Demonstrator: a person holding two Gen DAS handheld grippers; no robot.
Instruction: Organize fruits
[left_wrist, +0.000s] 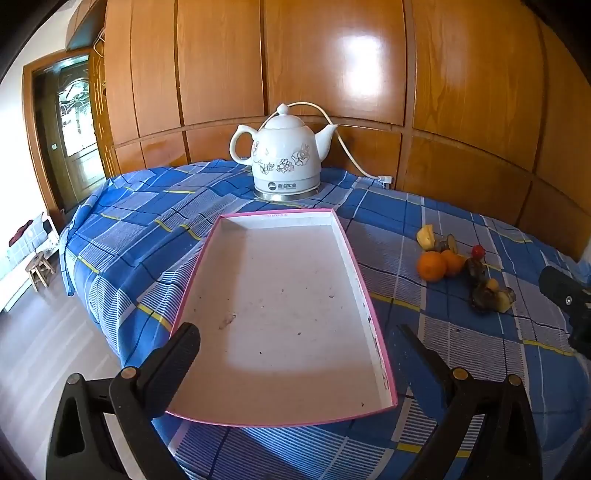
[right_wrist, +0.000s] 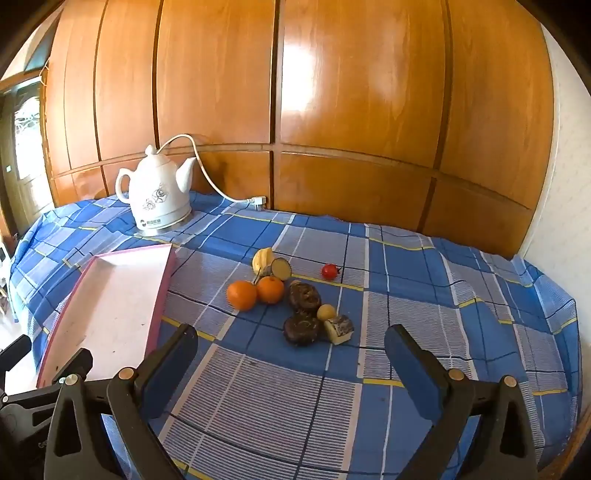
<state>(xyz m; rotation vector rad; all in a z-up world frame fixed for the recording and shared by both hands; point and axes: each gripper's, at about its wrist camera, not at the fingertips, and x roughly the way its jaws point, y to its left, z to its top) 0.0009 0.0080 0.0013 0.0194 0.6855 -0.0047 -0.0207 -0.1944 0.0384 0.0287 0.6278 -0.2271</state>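
Note:
A shallow pink-rimmed white tray (left_wrist: 354, 254) lies empty on the blue checked cloth; it also shows at the left of the right wrist view (right_wrist: 162, 291). A cluster of fruit lies to its right: two oranges (right_wrist: 242, 294) (right_wrist: 270, 289), a small red fruit (right_wrist: 329, 271), a yellow piece (right_wrist: 261, 259), a small yellow ball (right_wrist: 326, 312), two dark brown round pieces (right_wrist: 304, 295) (right_wrist: 301, 329) and a cut chunk (right_wrist: 339, 329). The oranges (left_wrist: 432, 266) show in the left wrist view too. My left gripper (left_wrist: 295, 339) is open over the tray's near end. My right gripper (right_wrist: 291, 343) is open, just short of the fruit.
A white ceramic electric kettle (left_wrist: 284, 155) with a cord stands at the back of the table against wooden wall panels (right_wrist: 332, 110). The table's left edge drops to the floor, where a small stool (left_wrist: 38, 269) stands. The right gripper's body (left_wrist: 569, 295) shows at the left view's right edge.

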